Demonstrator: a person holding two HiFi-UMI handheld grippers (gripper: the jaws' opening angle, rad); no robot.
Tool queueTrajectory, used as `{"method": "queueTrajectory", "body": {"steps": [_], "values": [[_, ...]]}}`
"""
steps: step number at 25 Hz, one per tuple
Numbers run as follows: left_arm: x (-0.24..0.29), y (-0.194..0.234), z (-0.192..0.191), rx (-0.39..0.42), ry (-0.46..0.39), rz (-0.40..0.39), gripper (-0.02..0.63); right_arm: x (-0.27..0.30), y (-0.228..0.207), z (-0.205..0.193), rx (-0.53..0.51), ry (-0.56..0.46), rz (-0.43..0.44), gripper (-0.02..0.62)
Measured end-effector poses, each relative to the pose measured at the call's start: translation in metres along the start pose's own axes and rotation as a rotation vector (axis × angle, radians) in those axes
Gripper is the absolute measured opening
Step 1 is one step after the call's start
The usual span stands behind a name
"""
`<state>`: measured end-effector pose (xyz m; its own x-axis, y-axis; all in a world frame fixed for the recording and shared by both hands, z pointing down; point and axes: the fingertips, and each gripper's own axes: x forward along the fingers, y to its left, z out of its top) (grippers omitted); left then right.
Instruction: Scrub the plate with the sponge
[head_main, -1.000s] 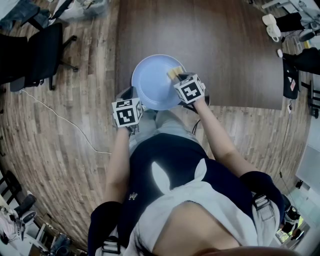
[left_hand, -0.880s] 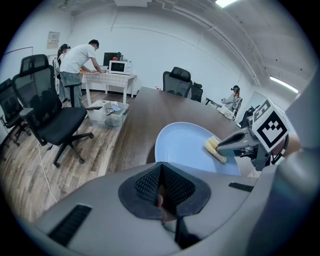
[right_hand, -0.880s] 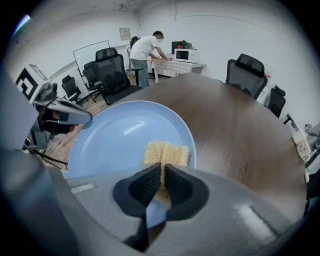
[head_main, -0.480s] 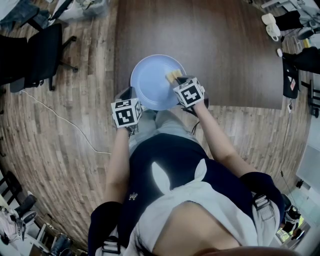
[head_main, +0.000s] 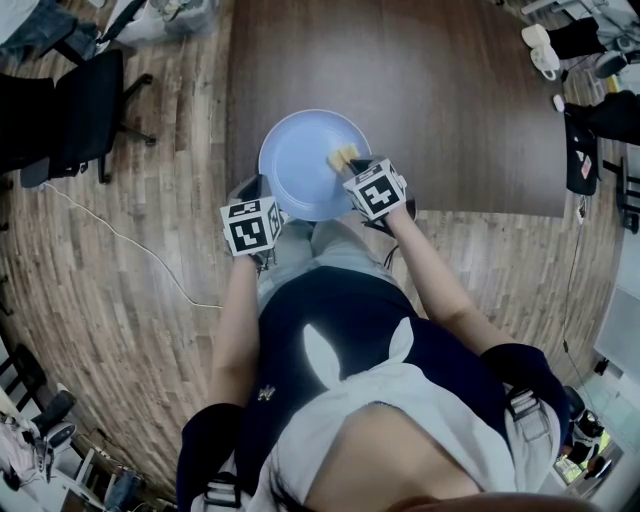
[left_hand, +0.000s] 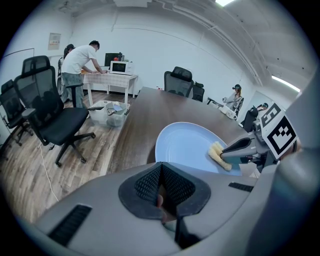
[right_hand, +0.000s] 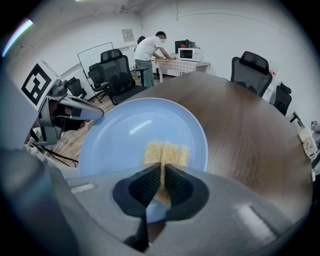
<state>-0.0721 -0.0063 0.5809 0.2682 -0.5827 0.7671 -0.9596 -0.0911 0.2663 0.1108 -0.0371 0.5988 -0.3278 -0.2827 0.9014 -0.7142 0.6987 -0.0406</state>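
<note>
Plate sits at table's near edge, rim pinched by left gripper for bracing; right gripper clamps sponge against it.

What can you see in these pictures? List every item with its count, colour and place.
round light-blue plate: one, pale blue, at the table's near edge.
yellow rectangular sponge: one, yellow, on the plate.
dark brown wooden table: one, brown, under the plate.
black office chairs: several, black, around the table.
white microwave: one, white, on a far side table.
standing person: one, white top, beside the microwave.
left gripper: one, grey, shut on the plate's rim.
right gripper: one, grey, shut on the sponge.
</note>
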Motion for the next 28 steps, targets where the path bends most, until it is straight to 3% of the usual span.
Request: {"method": "queueTrajectory", "body": {"steps": [28], "values": [[0.000, -0.002, 0.002, -0.003, 0.004, 0.011, 0.008, 0.000, 0.038, 0.001, -0.028, 0.022, 0.111, 0.023]]}}
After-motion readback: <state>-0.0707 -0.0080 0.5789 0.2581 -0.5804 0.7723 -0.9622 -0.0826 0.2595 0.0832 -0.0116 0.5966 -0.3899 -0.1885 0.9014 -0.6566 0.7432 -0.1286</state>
